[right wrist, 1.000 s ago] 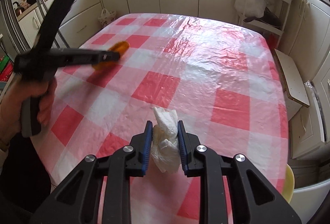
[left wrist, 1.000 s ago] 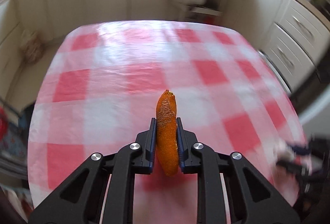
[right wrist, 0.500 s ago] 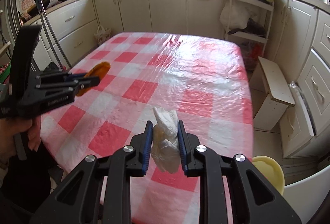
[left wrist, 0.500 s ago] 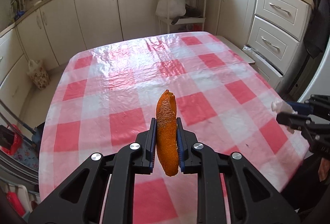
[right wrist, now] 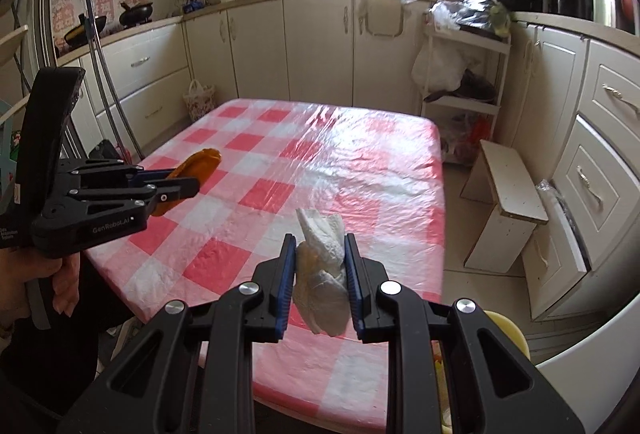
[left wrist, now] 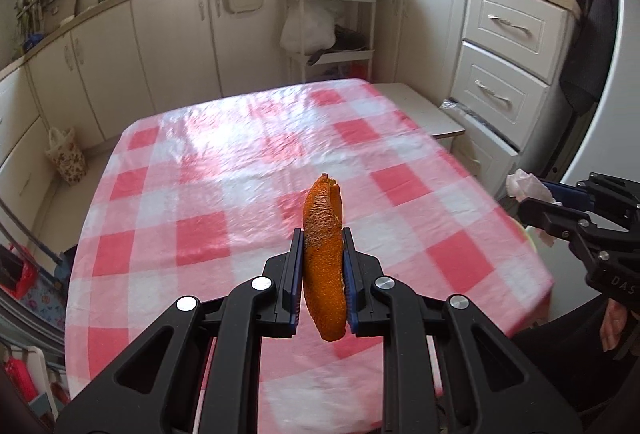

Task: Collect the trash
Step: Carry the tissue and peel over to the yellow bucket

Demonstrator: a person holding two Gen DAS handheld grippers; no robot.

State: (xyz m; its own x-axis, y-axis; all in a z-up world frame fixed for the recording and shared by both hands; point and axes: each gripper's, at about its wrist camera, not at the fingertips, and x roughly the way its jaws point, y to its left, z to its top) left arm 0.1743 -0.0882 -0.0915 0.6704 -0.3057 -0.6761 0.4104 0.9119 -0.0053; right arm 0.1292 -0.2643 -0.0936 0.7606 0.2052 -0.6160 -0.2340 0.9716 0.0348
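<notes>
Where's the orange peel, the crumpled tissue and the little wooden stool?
orange peel (left wrist: 323,266), left wrist view, on its bumpy outer skin.
tissue (right wrist: 323,266), right wrist view, on its crumpled middle.
stool (right wrist: 512,182), right wrist view, on its flat top.

We note the bench cloth (left wrist: 208,242) checked red, pink and white under a glossy sheen. Orange peel (left wrist: 323,266): bright orange, darker speckled rind. Tissue (right wrist: 322,274): white, faintly cream at one fold. Both grippers black, with blue fingers (right wrist: 286,286). Beyond the bench, cream cabinets (right wrist: 316,46); floral bag (left wrist: 66,156) beside them.
</notes>
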